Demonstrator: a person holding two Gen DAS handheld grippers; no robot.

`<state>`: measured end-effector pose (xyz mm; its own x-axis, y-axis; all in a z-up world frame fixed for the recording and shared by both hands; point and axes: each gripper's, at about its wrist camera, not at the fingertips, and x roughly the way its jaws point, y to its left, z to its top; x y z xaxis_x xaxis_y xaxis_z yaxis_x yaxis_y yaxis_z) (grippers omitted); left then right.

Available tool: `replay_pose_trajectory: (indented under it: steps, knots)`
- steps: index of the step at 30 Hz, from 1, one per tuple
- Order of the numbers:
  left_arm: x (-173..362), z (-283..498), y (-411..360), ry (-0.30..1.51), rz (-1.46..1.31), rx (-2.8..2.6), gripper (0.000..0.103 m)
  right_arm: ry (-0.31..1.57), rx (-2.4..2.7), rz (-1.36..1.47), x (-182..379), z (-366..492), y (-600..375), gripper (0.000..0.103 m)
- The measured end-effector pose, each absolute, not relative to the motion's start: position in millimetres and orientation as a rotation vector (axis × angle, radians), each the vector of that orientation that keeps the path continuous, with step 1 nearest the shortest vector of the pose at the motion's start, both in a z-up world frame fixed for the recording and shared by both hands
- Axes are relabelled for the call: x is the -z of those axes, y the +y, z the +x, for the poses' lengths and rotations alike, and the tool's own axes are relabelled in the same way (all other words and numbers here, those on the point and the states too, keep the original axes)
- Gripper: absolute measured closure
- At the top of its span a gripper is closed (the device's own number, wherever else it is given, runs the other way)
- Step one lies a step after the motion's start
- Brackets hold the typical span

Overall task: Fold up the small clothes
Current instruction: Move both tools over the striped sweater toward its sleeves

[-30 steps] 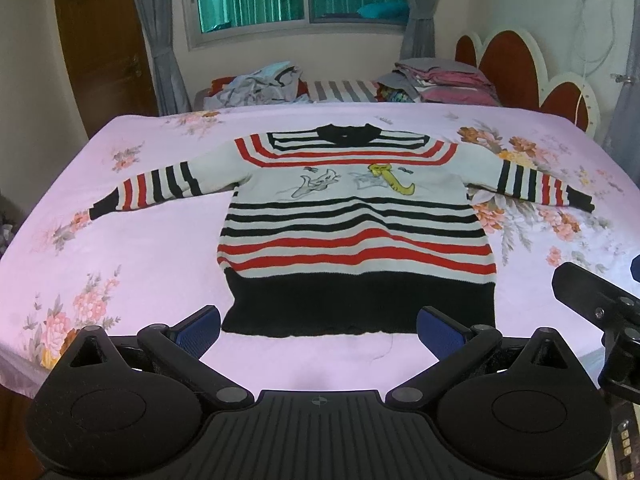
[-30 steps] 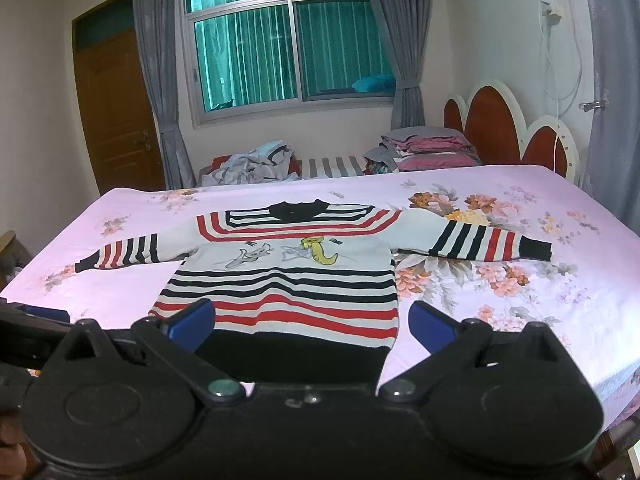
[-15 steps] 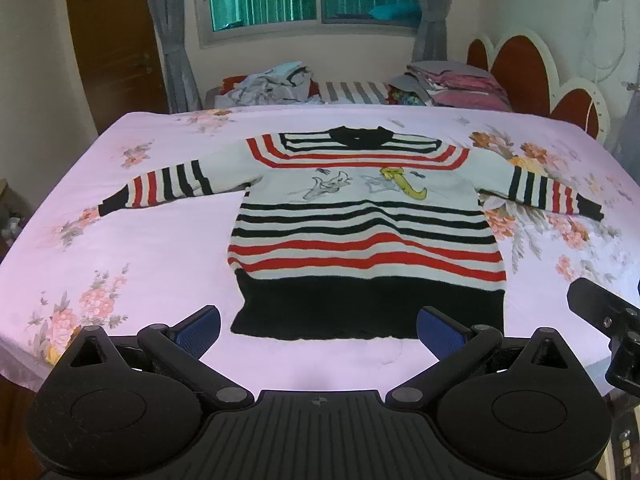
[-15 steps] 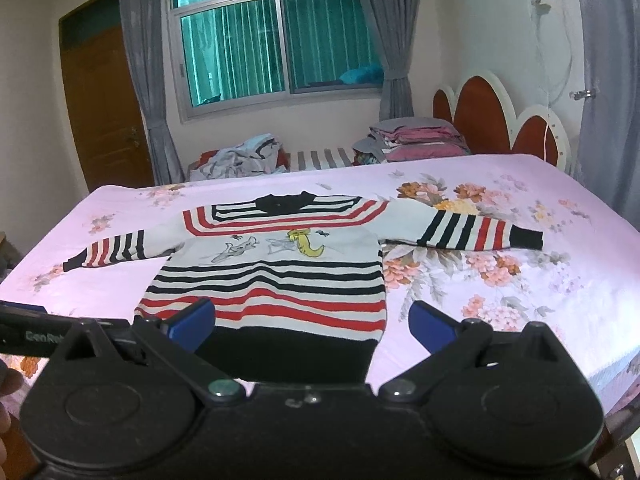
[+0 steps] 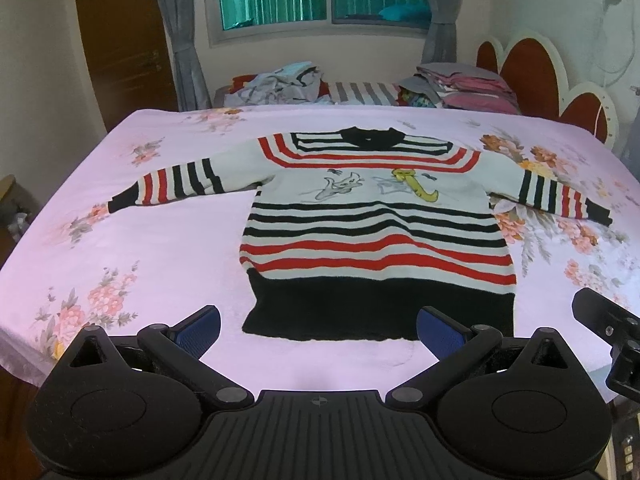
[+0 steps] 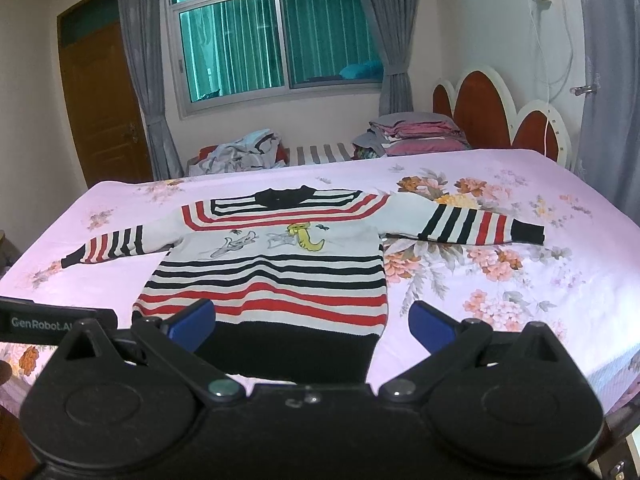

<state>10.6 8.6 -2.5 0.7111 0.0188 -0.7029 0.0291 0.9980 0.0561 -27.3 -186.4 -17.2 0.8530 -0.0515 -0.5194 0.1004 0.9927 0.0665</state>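
Observation:
A small striped sweater [image 5: 376, 236], white with black and red bands and a cartoon print, lies flat and face up on the bed, both sleeves spread out. It also shows in the right wrist view [image 6: 276, 272]. My left gripper [image 5: 318, 330] is open and empty, hovering just before the sweater's black hem. My right gripper [image 6: 312, 320] is open and empty, above the hem's right part. The right gripper's body shows at the left wrist view's right edge [image 5: 608, 332].
The bed has a pink floral sheet [image 5: 132, 248]. A loose pile of clothes [image 5: 276, 84] and a folded stack [image 5: 464, 84] lie beyond the far edge. A red and white headboard [image 6: 500, 116] stands at right. A wooden door [image 6: 100, 108] is at far left.
Both grippers have drifted left along the near bed edge, so the sweater sits further right in the left view. Both stay open. The sweater has not moved.

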Motion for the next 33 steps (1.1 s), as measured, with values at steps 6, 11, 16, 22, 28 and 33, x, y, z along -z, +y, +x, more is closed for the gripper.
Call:
replay_pose_trajectory:
  steps: [6, 11, 16, 22, 28, 33]
  knots:
    - [4.4, 11.0, 11.3, 0.781, 0.062, 0.002, 0.000, 0.549, 0.080, 0.089, 18.6, -26.3, -184.2, 0.000]
    - [5.6, 12.5, 13.6, 0.782, 0.059, -0.003, 0.000, 0.554, 0.088, 0.091, 20.5, -25.0, -182.3, 0.000]
    - [7.0, 15.5, 15.5, 0.785, 0.059, -0.006, 0.000, 0.556, 0.090, 0.089, 21.3, -24.0, -181.6, 0.000]
    - [10.2, 21.6, 17.6, 0.793, 0.065, -0.008, 0.000, 0.569, 0.092, 0.091, 24.7, -19.4, -181.4, 0.000]
    - [14.5, 30.8, 19.0, 0.805, 0.059, -0.004, 0.000, 0.578, 0.097, 0.074, 28.1, -11.2, -179.8, 0.000]
    - [20.0, 42.5, 18.3, 0.812, 0.073, -0.013, 0.000, 0.592, 0.110, 0.060, 34.1, 1.0, -178.8, 0.000]
